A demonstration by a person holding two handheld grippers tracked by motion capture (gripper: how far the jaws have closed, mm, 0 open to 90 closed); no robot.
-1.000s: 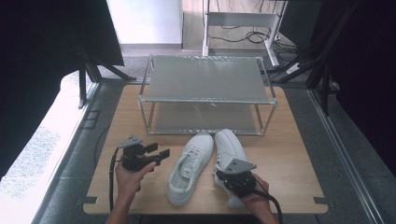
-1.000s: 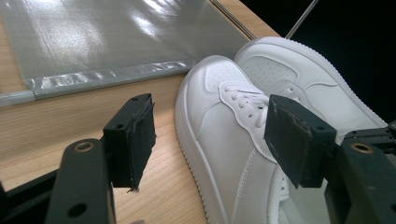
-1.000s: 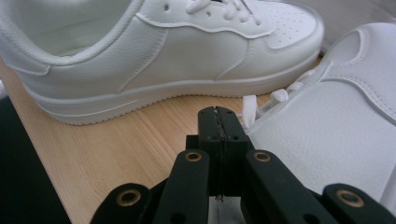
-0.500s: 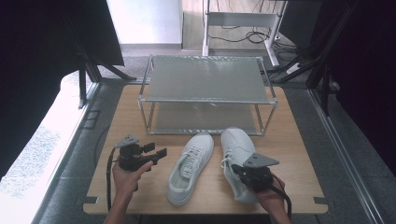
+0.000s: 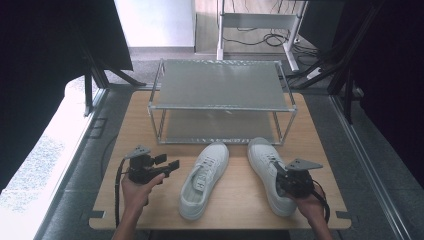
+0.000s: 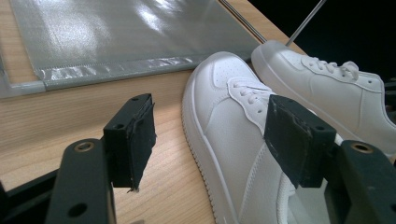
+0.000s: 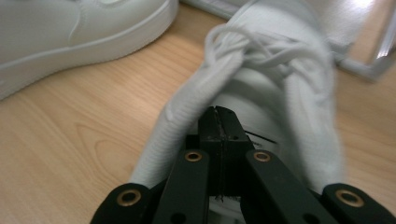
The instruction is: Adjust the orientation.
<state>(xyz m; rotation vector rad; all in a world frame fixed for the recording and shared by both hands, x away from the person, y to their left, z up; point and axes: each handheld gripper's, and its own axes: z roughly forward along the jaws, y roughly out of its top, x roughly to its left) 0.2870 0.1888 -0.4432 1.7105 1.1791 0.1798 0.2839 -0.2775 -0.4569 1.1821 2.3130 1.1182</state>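
Two shoes (image 5: pixel 204 179) (image 5: pixel 267 170) lie side by side before the rack (image 5: pixel 220 100).

white smooth leather-look sneakers (image 5: pixel 204 181): I'm seeing a faint sheen, with woven cloth laces
pale wooden table (image 5: pixel 240 205): showing matt grain
silvery metal-framed rack (image 5: pixel 222 100): its shelves are glinting
black jaw pads (image 6: pixel 135 135): looking rough, matt

right claw (image 5: pixel 283 176), right shoe (image 5: pixel 270 172) dragged rightward
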